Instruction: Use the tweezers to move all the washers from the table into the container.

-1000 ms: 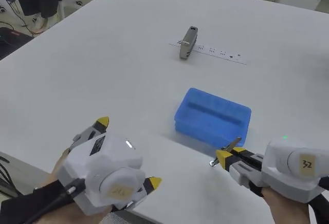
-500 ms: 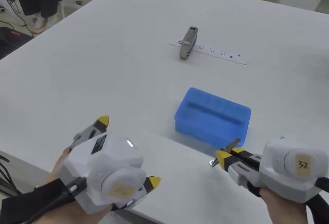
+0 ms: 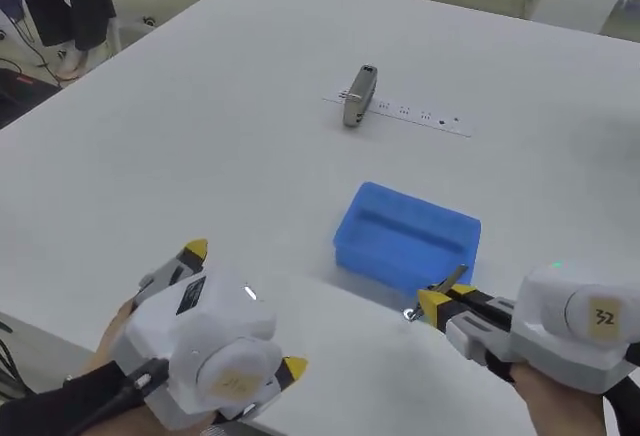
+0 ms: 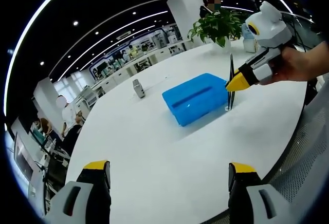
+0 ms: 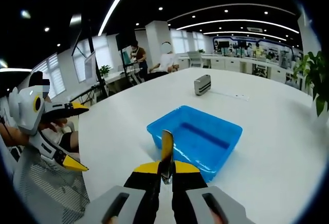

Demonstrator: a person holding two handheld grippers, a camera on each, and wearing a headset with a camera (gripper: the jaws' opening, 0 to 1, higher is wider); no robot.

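Note:
A blue container (image 3: 405,236) sits mid-table, also in the left gripper view (image 4: 198,98) and the right gripper view (image 5: 198,136). Small washers (image 3: 425,114) lie in a row along a thin strip beyond it, beside a grey metal block (image 3: 355,96). My right gripper (image 3: 435,304) is shut on metal tweezers (image 3: 452,280), whose tips point down at the table just in front of the container. These tweezers (image 5: 167,149) rise between the shut jaws (image 5: 164,168). My left gripper (image 3: 244,307) hovers open near the front edge, holding nothing (image 4: 167,167).
The table's front edge (image 3: 60,331) runs close under my left gripper. Chairs and cables stand off the far left corner (image 3: 60,16). People and desks show in the background of both gripper views. A potted plant (image 4: 218,26) stands behind the right gripper.
The head camera has tilted a little, so the container and block sit slightly lower in view. Both grippers hold the same pose, with the tweezers still in the right one.

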